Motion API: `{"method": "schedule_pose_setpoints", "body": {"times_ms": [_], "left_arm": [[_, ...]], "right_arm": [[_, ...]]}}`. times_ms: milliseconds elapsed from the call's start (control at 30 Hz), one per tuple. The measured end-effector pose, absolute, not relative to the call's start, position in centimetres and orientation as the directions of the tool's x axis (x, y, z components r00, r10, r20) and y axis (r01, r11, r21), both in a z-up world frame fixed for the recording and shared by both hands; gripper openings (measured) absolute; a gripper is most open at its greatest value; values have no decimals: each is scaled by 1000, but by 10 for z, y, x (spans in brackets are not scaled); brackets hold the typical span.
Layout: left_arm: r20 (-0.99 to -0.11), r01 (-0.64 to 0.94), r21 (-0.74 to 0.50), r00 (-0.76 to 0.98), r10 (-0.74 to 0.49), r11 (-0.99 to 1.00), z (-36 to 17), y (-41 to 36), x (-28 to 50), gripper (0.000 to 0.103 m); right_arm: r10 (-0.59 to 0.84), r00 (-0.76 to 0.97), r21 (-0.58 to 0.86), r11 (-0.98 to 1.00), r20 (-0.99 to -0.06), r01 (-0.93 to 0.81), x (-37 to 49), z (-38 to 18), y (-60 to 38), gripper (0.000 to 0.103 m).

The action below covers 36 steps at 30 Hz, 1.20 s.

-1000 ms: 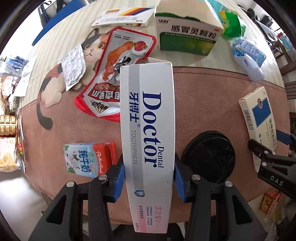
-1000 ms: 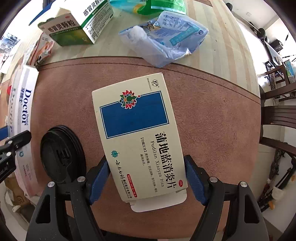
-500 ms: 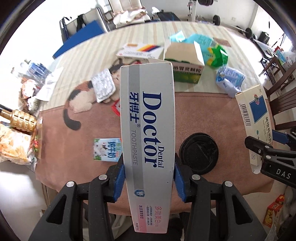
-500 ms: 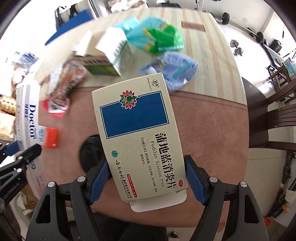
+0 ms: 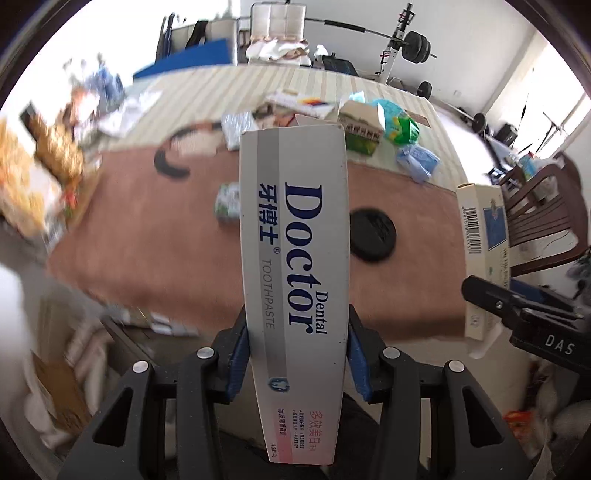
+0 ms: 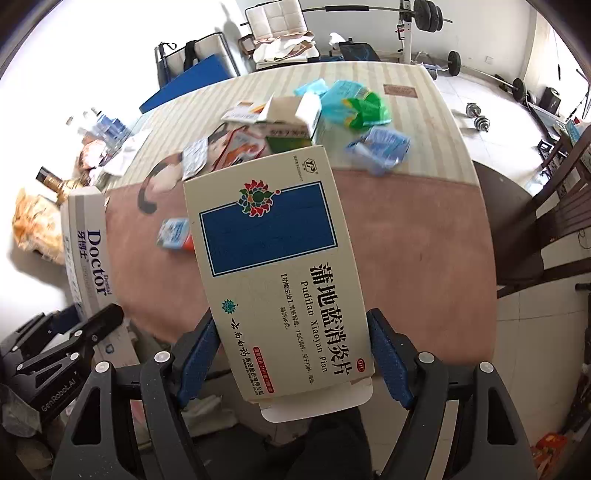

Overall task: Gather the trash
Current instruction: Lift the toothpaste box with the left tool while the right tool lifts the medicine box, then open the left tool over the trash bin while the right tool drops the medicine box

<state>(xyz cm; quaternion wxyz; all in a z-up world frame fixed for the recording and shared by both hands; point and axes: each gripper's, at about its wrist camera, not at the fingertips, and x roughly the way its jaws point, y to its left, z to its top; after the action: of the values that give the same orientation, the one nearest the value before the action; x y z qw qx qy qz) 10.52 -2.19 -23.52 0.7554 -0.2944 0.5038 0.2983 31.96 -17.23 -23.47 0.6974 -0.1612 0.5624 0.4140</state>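
My left gripper [image 5: 297, 354] is shut on a white Doctor toothpaste box [image 5: 295, 236] and holds it high above the table. My right gripper [image 6: 291, 354] is shut on a cream medicine box with a blue panel [image 6: 273, 258], also raised. Each box shows in the other view: the medicine box [image 5: 484, 251] at the right, the toothpaste box [image 6: 88, 251] at the left. More trash lies on the table: a small milk carton [image 5: 227, 203], a black lid [image 5: 373, 234], a green medicine box [image 5: 362, 127], a blue wrapper [image 5: 417, 160] and a blister pack [image 5: 238, 127].
The table has a brown mat [image 5: 147, 221] over a striped cloth [image 6: 417, 122]. A dark wooden chair [image 5: 543, 218] stands at the right. Snack bags [image 5: 40, 162] lie at the left edge. Gym equipment [image 6: 424, 22] stands beyond the table.
Both grippers have risen and pulled back from the table with their boxes; the table items look smaller and farther, and the room beyond has come into view.
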Motion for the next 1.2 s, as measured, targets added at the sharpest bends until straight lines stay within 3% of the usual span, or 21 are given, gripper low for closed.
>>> {"method": "schedule_pose_setpoints", "body": {"times_ms": [200,400,800,1000,1067,1100,1167,1200], "left_arm": [[-948,-812,-280,317,-17,512,-291,-39,42,43],[-940,-875,-340,298,-168,346,-395,-39,6,43],[-870,-910,-381,293,-396,163,-668,-3,20,43],[-864,-923,-355,263,-430,149,-757,2,29,45],[-881,-928,-339,255,-399,156,-763,3,27,73],[-897,-934,-320,243,-369,162,-764,4,26,99],[-914,-942,-296,232,-333,155,-759,2,21,103],[-920,-947,-283,223,-323,152,-756,0,19,103]], "right_arm": [[330,-104,283,560,-938,-779,258,-272,-201,79],[201,-220,294,519,-955,-803,216,-357,-207,79],[46,-315,290,528,-948,-798,194,-612,-206,79],[89,-324,317,557,-942,-768,205,-720,-196,80],[107,-340,338,566,-934,-752,213,-745,-195,81],[108,-336,335,569,-936,-751,216,-756,-191,87],[124,-328,337,576,-937,-745,222,-766,-193,100],[140,-328,346,577,-934,-740,227,-767,-194,100]]}}
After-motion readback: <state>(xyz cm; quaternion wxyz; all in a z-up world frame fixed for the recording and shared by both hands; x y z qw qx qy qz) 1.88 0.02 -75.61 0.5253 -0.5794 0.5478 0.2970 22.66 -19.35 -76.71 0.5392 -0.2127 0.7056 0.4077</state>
